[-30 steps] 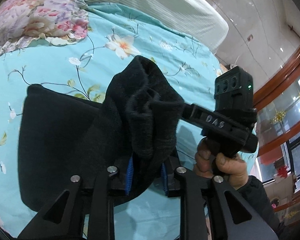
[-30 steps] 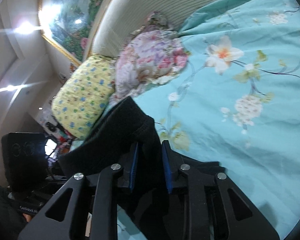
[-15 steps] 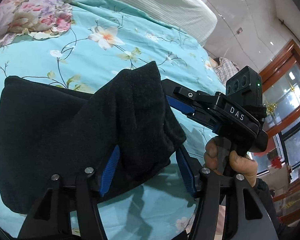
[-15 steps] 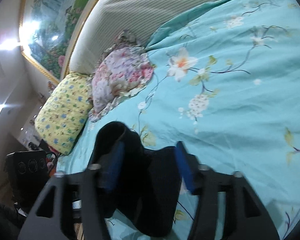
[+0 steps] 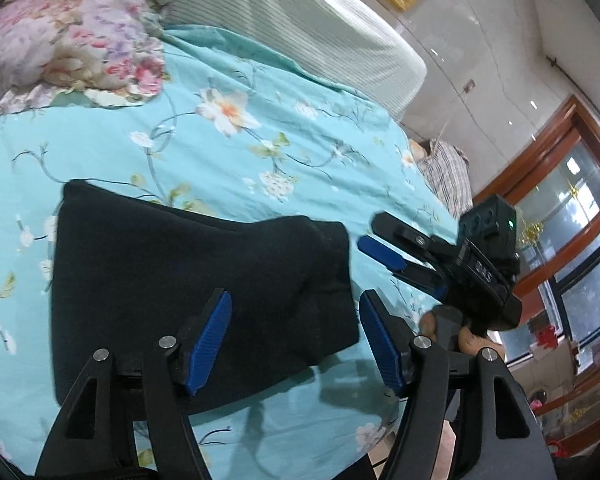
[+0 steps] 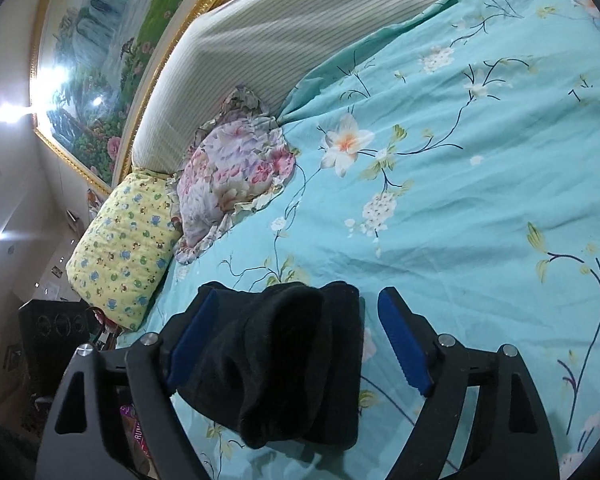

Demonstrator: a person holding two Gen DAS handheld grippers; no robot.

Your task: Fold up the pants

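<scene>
In the left wrist view, one pair of black pants (image 5: 188, 292) is seen lying folded on the turquoise flowered bedspread (image 5: 228, 152), near the camera and to the left of centre. The left gripper (image 5: 296, 340) is held just above the near right part of the bundle; its jaws are spread wide and nothing is clamped between them. To the right, just beside the bundle's right edge, the right gripper (image 5: 384, 248) is seen in a hand (image 5: 466, 334), its jaws likewise parted and empty. One flowered pillow (image 5: 64, 44) lies far left against the striped headboard (image 5: 300, 24).

In the right wrist view, the pants (image 6: 292, 364) are seen as a thick rounded stack between the wide-open jaws of the right gripper (image 6: 304, 344); whether the left blue pad touches the cloth cannot be told, and the right pad stands clear. Two pillows are counted at the far left: the flowered pillow (image 6: 236, 176) and one yellow pillow (image 6: 128, 248).

The cloth is judged soft, limp and light, with a knitted, non-slippery face; the layers will likely slump or spring open if left loose. A hold is best taken at a folded edge or corner, through all layers at once.
</scene>
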